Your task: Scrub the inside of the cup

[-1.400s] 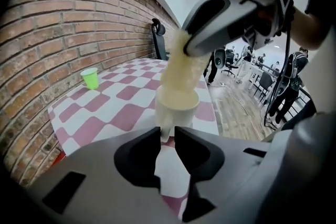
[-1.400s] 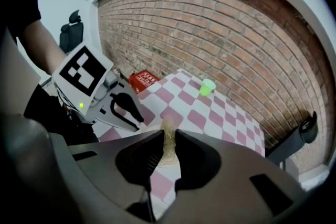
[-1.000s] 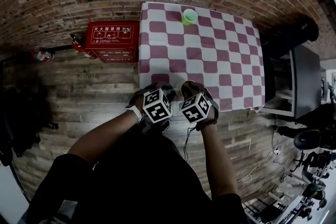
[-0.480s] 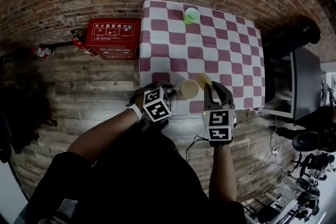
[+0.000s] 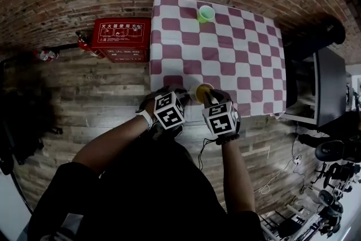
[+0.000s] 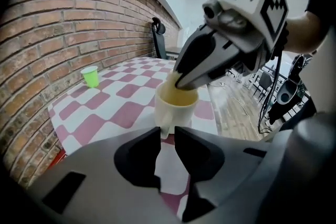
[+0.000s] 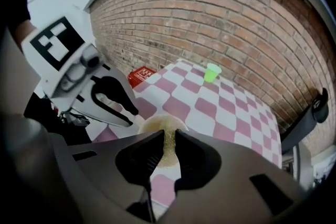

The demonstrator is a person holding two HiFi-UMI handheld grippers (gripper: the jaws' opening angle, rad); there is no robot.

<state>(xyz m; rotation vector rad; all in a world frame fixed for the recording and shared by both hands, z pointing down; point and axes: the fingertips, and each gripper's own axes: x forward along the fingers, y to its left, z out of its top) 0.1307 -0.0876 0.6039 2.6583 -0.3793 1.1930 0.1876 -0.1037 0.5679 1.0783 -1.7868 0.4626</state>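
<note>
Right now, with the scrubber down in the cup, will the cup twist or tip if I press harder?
Probably twist: the left gripper pinches the cup only by its side handle. It looks rigid, so it shouldn't flex. The scrubber in the right gripper looks fibrous and should give.

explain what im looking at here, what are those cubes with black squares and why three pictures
There is no robot here. A person holds a hand tool with two jaws in each hand, and the marked cubes are part of those tools. The top-down picture comes from a camera on the person's head. The other two come from cameras riding on each tool, looking along its jaws. The left gripper has its jaws shut on the handle of a pale cup at the near edge of a checked table. The right gripper pinches a yellowish pad and holds it down in that cup's mouth. A green cup stands at the table's far edge, and a red box sits on the floor beside it.
</note>
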